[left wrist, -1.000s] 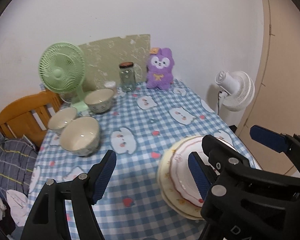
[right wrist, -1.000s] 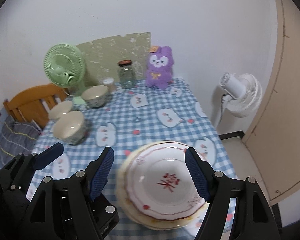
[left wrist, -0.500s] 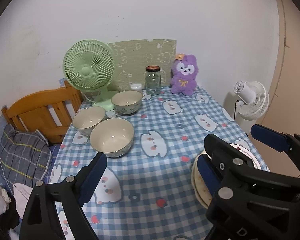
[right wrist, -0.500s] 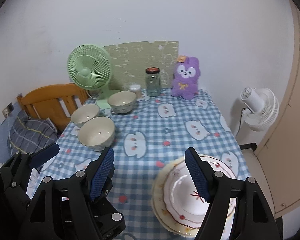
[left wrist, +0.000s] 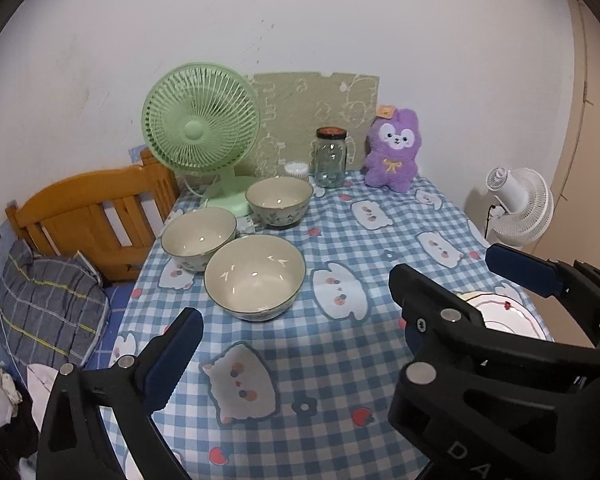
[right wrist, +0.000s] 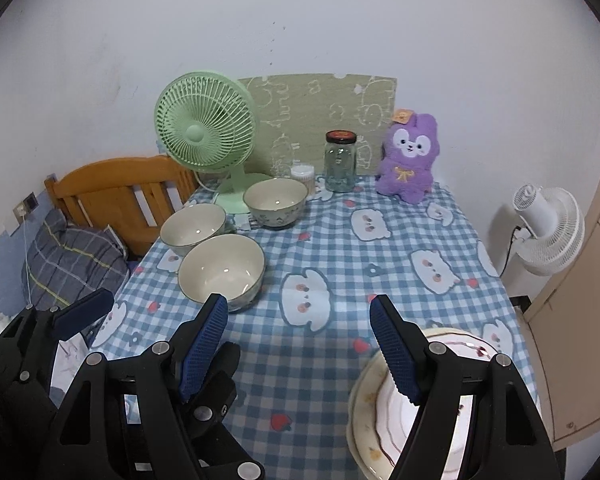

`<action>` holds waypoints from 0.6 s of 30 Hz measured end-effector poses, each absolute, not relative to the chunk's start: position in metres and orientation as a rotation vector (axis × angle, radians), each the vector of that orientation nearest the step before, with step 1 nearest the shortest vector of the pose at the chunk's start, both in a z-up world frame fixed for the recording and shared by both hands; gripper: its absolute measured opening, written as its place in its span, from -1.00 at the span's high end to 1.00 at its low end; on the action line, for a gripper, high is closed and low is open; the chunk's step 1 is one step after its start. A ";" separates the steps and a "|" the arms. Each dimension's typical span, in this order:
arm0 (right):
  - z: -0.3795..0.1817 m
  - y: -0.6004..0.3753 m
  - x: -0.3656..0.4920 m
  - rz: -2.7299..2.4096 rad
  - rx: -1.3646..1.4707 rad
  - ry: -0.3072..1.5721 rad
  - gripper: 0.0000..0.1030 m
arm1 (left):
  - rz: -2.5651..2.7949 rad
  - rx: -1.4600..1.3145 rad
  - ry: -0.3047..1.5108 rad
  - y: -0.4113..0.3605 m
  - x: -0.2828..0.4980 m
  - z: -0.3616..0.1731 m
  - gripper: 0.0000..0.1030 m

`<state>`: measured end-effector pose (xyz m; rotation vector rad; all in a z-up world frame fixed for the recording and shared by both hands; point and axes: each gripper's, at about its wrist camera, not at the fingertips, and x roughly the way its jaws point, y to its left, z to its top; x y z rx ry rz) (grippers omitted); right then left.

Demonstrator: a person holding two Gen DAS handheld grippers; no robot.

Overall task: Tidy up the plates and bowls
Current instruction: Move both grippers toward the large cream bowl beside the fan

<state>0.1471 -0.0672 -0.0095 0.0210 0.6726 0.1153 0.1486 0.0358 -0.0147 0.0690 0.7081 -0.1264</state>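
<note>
Three empty bowls (left wrist: 254,276) stand close together on the bench (left wrist: 340,360), far left. The stacked plates (right wrist: 384,408) lie near right. Left gripper (left wrist: 296,344): jaws just opening, spread, nothing between. Right gripper (right wrist: 298,348): jaws spread, empty.

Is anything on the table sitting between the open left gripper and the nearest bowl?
Nothing visible does. Only bare checked tablecloth lies between the left gripper, whose jaws have just been opening with nothing in them, and the nearest bowl. The stacked plates sit off to the right, under the right gripper.
</note>
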 end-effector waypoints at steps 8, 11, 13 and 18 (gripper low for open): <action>-0.025 -0.048 0.179 0.141 0.015 0.695 -0.76 | -0.086 0.045 0.739 0.064 0.178 -0.030 -0.96; -0.030 -0.042 0.194 0.156 0.020 0.716 -0.77 | -0.071 0.028 0.761 0.074 0.192 -0.037 -0.89; -0.035 -0.037 0.206 0.165 0.023 0.738 -0.77 | -0.062 0.014 0.784 0.083 0.202 -0.044 -0.89; -0.047 -0.023 0.229 0.171 0.006 0.753 -0.77 | -0.039 0.001 0.807 0.098 0.223 -0.058 -0.89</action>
